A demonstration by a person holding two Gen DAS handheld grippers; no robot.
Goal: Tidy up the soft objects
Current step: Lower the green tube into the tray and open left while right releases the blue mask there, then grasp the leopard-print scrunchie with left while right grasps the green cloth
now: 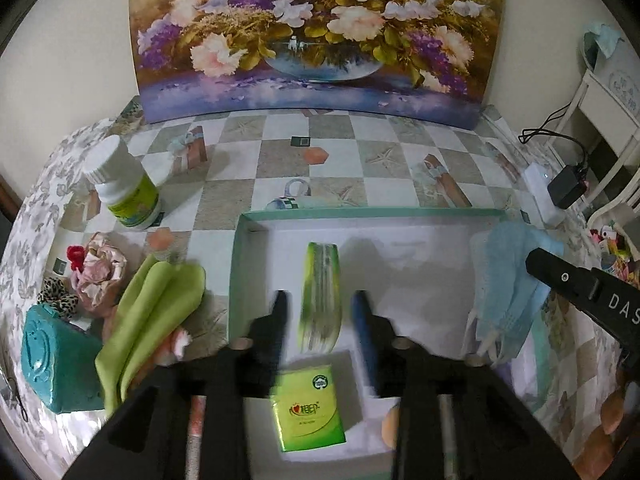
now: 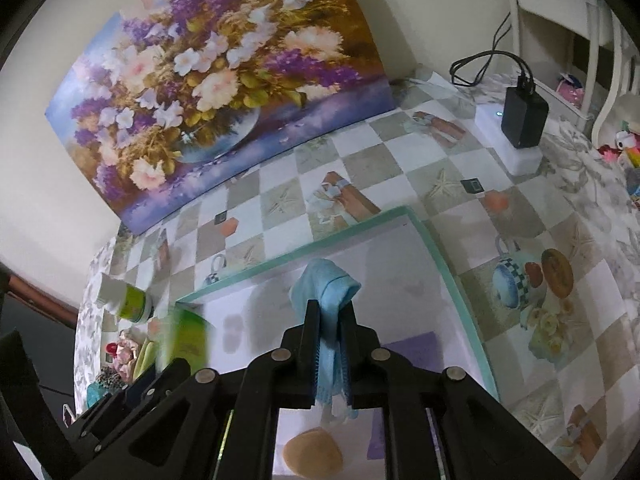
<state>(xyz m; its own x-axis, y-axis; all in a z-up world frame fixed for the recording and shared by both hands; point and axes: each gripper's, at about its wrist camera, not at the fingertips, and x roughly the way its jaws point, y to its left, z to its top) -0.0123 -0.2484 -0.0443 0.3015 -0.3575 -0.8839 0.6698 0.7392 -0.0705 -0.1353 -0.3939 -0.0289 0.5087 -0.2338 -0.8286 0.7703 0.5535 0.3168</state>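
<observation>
Your left tool [image 1: 320, 312] is open over the box [image 1: 400, 213], and a green tissue pack [image 1: 321, 292] falls blurred between its fingers. Another pack [image 1: 307, 406] lies at 6 o'clock. Your right tool [image 2: 329, 344] squeezes blue masks [image 2: 326, 284] above the box. The green cloth [image 1: 152, 312] and scrunchies at 9 o'clock still wait outside.

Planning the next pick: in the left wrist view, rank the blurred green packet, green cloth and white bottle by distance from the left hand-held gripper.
1. Green packet, between the left hand-held gripper's fingers.
2. Green cloth, just left.
3. White bottle, far left.
</observation>
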